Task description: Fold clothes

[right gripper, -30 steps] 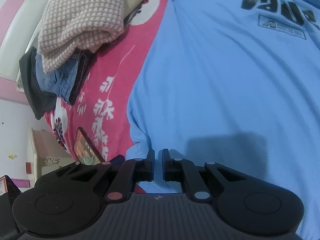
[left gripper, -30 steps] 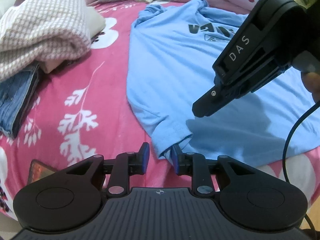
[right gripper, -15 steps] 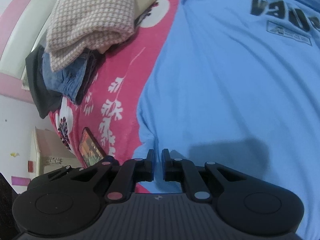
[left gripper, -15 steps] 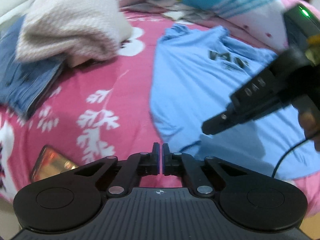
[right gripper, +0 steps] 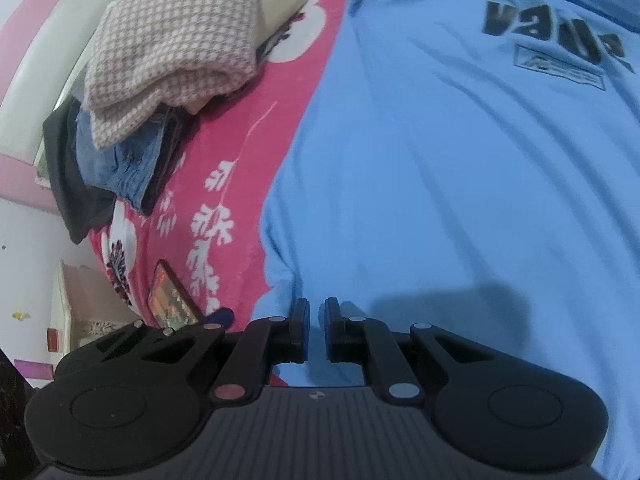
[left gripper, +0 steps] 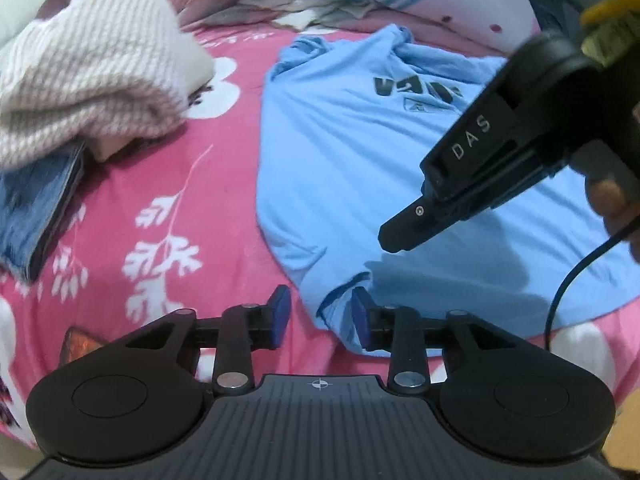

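A pink floral bedspread bore one blue T-shirt, one clothes pile at ten o'clock; left gripper was opening, empty; right gripper nearly closed, empty.

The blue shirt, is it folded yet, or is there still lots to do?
Not yet. Done: a pile of folded clothes sits beside it on the pink bedspread. In hand: the blue shirt lies spread flat, and the left claw is opening at its bottom corner, gripping nothing. The right claw is shut, empty, above the shirt. All the folds remain.
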A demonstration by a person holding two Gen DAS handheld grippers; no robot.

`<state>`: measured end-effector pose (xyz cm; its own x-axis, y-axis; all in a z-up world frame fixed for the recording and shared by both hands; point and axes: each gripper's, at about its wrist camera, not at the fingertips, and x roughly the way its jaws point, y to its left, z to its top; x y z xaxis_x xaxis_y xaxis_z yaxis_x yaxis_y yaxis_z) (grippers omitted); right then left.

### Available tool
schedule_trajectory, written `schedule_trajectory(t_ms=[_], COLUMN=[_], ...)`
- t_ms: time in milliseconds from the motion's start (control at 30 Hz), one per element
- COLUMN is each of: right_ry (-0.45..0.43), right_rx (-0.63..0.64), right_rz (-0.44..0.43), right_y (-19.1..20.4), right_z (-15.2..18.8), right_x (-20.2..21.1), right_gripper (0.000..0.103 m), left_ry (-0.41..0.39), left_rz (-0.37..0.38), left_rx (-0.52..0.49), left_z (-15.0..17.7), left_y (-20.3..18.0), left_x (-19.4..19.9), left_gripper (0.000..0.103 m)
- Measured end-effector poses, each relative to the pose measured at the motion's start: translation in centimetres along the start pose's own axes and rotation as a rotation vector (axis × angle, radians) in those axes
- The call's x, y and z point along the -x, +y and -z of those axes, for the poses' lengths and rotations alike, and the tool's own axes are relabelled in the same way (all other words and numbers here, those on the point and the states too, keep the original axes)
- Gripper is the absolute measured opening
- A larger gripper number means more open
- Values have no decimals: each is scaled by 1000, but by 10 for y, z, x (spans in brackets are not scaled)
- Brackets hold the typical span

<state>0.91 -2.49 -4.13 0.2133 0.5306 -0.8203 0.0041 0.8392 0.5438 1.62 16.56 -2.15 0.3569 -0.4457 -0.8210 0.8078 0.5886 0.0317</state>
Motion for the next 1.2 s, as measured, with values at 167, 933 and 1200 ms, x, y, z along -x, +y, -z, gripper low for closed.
schedule_trajectory(t_ms=[167, 933, 1200], right_ry=[-8, 2, 8], right_rx=[-22, -39, -28], right_rz=[5, -1, -1], right_y=[-7, -13, -8], right_z=[5, 13, 12], right_x=[2, 1, -1], right_gripper=[8, 8, 8], left_ry=[5, -26, 3], left_rz=[-27, -92, -98], left_rx=[-30, 102, 433], left_z=[-2, -4, 12], left_y=[-2, 18, 50], left_x=[-6, 1, 28], left_gripper=[33, 0, 0])
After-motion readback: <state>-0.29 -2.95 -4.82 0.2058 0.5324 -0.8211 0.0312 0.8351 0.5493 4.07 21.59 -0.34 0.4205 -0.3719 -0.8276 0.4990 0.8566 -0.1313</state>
